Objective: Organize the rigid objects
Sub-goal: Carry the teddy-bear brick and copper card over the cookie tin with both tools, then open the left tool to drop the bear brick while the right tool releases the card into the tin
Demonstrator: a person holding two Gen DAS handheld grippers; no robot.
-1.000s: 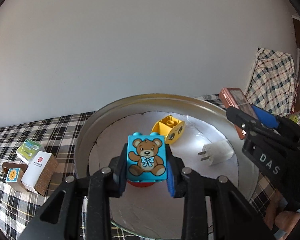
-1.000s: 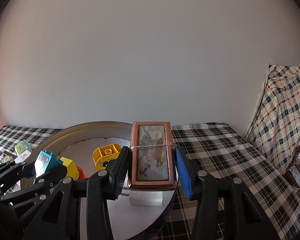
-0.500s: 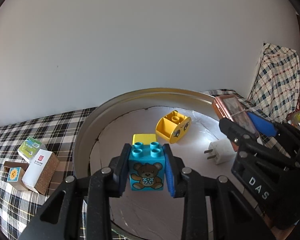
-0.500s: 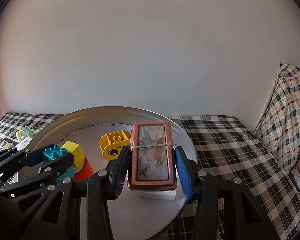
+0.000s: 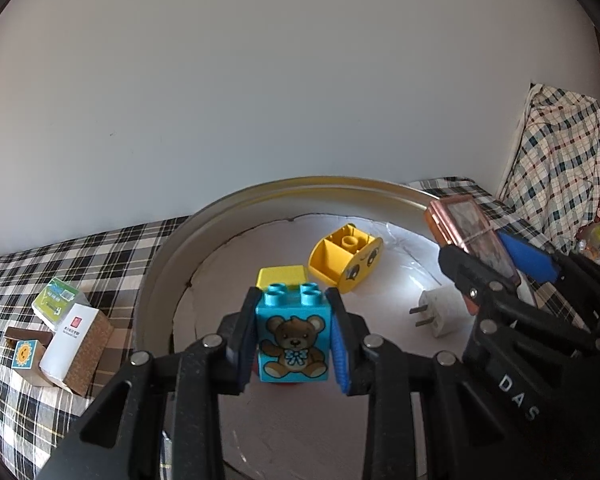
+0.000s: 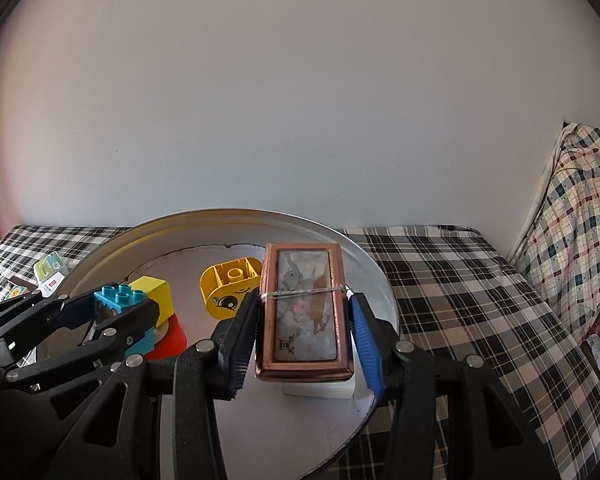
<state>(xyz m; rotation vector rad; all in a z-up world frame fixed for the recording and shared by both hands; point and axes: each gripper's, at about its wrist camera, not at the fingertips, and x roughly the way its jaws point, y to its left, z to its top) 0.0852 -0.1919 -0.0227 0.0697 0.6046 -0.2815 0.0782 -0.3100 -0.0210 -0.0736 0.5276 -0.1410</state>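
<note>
Bear-printed blue brick (image 5: 293, 336) sits clamped between the jaws of my left gripper (image 5: 292, 344), studs up and the bear facing my camera, held over the near left part of the round metal tray (image 5: 172, 248). From the right wrist view the same brick (image 6: 118, 300) shows over a red piece (image 6: 172, 334) lying on the tray floor; whether they touch I cannot tell. My left gripper reaches in level from the tray's near edge, pointing toward the wall.

My right gripper (image 6: 304, 320) comes in beside it from the tray's right side, tilted slightly down, its jaws clamped on a copper-framed rectangular case (image 6: 305, 308) with a thin band around its middle. The case stands on its short end, picture side to the camera, above a white block (image 6: 320, 388) near the tray's right edge.

Inside the tray I count one yellow cube (image 5: 282, 276) just behind the blue brick, one yellow rounded brick with a face (image 5: 346, 258) lying on its side toward the far middle, and one white plug adapter (image 5: 440, 312) with two prongs, at the right.

The tray rests on a bed covered in black-and-white plaid (image 6: 452, 280). On the bed off the tray's left edge lie three small boxes: one green-topped (image 5: 58, 300), one white and cardboard (image 5: 78, 344), one with a sun print (image 5: 24, 354), touching in a cluster.
</note>
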